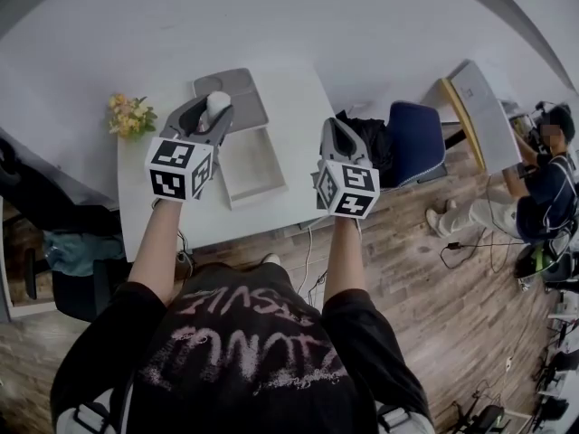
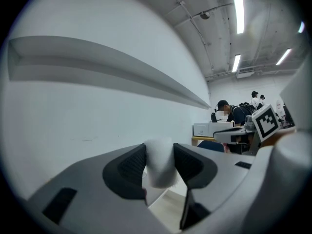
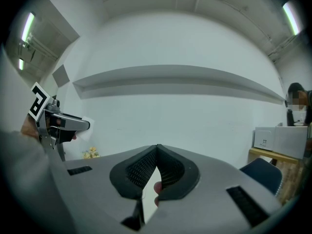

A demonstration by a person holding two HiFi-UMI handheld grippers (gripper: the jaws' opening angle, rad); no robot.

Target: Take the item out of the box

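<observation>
A small white rounded item (image 1: 217, 100) is clamped between the pads of my left gripper (image 1: 213, 114), raised above the back of the open white box (image 1: 256, 194) on the white table (image 1: 298, 98). In the left gripper view the item (image 2: 160, 165) fills the gap between both dark pads, so the left gripper (image 2: 160, 152) is shut on it. My right gripper (image 1: 336, 130) hangs to the right of the box, over the table's right part. Its jaws (image 3: 156, 149) meet at the tips with nothing in them. The box tray looks empty.
The box's grey lid (image 1: 237, 93) lies behind the tray. A yellow flower bunch (image 1: 131, 114) stands at the table's left rear. A blue chair (image 1: 414, 143) and a dark bag (image 1: 373, 143) sit right of the table. A seated person (image 1: 543, 183) works at the far right.
</observation>
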